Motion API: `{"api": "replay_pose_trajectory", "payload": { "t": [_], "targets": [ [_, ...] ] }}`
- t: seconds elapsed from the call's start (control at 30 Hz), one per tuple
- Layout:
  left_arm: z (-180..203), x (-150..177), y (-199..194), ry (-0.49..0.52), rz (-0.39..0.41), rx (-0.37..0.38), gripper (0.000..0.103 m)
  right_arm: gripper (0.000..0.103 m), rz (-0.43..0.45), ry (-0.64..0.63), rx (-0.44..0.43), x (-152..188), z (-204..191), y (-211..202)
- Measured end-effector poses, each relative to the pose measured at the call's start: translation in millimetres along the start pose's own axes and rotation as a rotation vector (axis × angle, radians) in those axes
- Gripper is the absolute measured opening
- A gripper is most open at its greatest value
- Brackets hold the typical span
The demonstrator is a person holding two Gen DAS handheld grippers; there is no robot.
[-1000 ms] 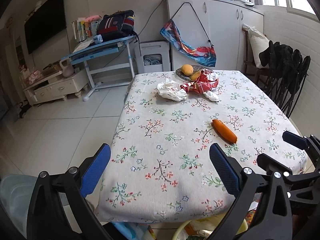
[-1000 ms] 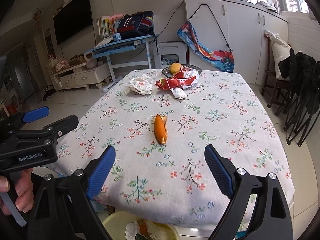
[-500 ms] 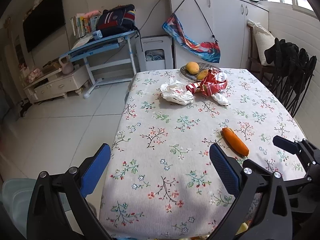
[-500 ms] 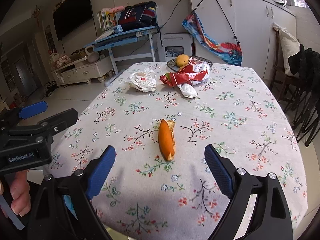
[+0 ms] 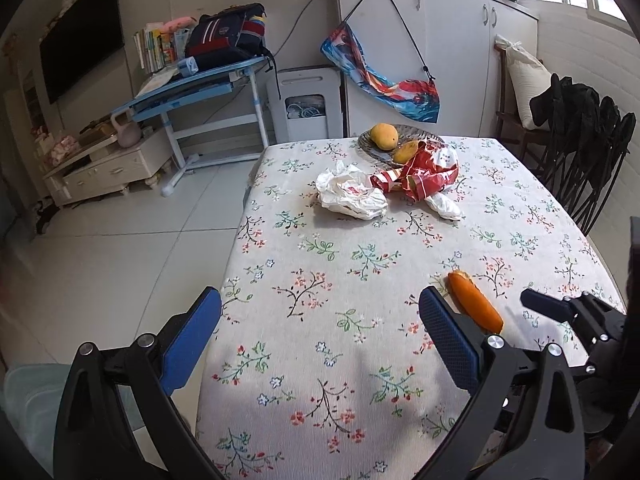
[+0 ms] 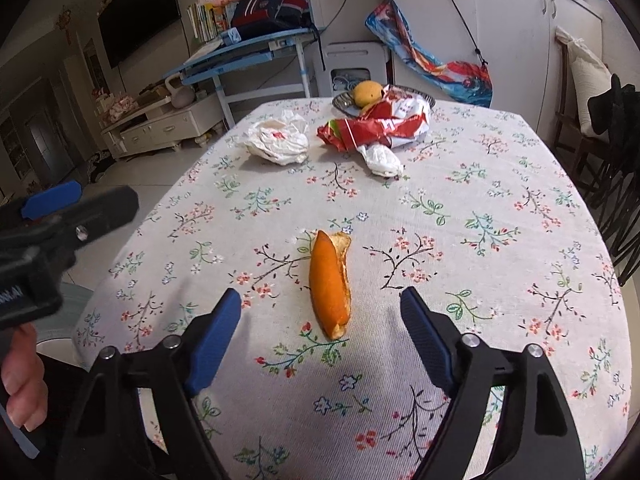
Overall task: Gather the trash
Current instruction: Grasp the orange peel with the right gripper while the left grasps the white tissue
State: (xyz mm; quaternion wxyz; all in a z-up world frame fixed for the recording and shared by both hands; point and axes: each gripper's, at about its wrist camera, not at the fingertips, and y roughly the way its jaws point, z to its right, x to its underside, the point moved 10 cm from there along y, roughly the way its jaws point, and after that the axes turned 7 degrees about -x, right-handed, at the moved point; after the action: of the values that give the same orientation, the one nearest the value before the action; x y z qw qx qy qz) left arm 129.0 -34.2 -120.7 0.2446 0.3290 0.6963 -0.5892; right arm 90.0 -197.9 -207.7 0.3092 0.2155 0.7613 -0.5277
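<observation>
**A:** Status check. Your right gripper (image 6: 320, 316) has come in over the orange peel (image 6: 330, 284) since a second ago. Back then the peel sat well ahead of the fingers, mid-table; now it lies lengthwise in line with the gap, its near end level with the fingertips.

**B:** Jaws?

**A:** Wide but closing, narrower than in the earlier frame. The pads aren't touching the peel and nothing is held. You're still short of it, so I'd push in and down before the pinch.

**B:** Left side?

**A:** Your left gripper (image 5: 320, 332) is spread wide with only tablecloth between the fingers. It has slid forward over the table (image 5: 280, 248); the near edge and the bin below, in view a second ago, are gone from its view. The peel is just beside its right finger, on the outside.

**B:** What's left on the table?

**A:** All at the far end, unmoved versus the earlier frames: crumpled white paper (image 5: 350, 196), red wrapper (image 5: 416, 178), and a small white wad (image 5: 442, 206) touching the wrapper's near side. The fruit plate (image 5: 370, 146) holding mangoes is behind them; I'd say that isn't trash.

**B:** Meaning?

**A:** Peel pick is the step in hand, not yet done. The peel is curled and thin, so squeeze it across its width. Your left gripper sits close; watch for a clash.
</observation>
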Motion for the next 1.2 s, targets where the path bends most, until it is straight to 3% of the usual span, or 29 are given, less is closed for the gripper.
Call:
{"api": "replay_pose_trajectory", "payload": {
  "t": [0.47,0.57,0.63,0.83,1.2],
  "targets": [
    [6.9,-9.0,10.9,-0.001,-0.011,0.02,0.096,0.065,-0.032,0.019,-0.02,-0.6,4.0,18.2],
    [8.6,-8.1,14.9,0.005,-0.021,0.016,0.096,0.055,-0.035,0.021,-0.016,-2.5,6.4,18.5],
    [9.3,-8.1,19.8,0.009,-0.029,0.011,0.096,0.043,-0.037,0.019,-0.014,-2.2,7.5,17.6],
    [15.0,-15.3,40.2,0.01,-0.055,0.025,0.096,0.027,-0.038,0.041,-0.021,0.1,16.5,11.3],
    [32.2,-47.7,105.1,-0.011,-0.115,0.049,0.096,0.022,-0.026,0.069,-0.042,3.3,26.0,0.5]
  ]
}}
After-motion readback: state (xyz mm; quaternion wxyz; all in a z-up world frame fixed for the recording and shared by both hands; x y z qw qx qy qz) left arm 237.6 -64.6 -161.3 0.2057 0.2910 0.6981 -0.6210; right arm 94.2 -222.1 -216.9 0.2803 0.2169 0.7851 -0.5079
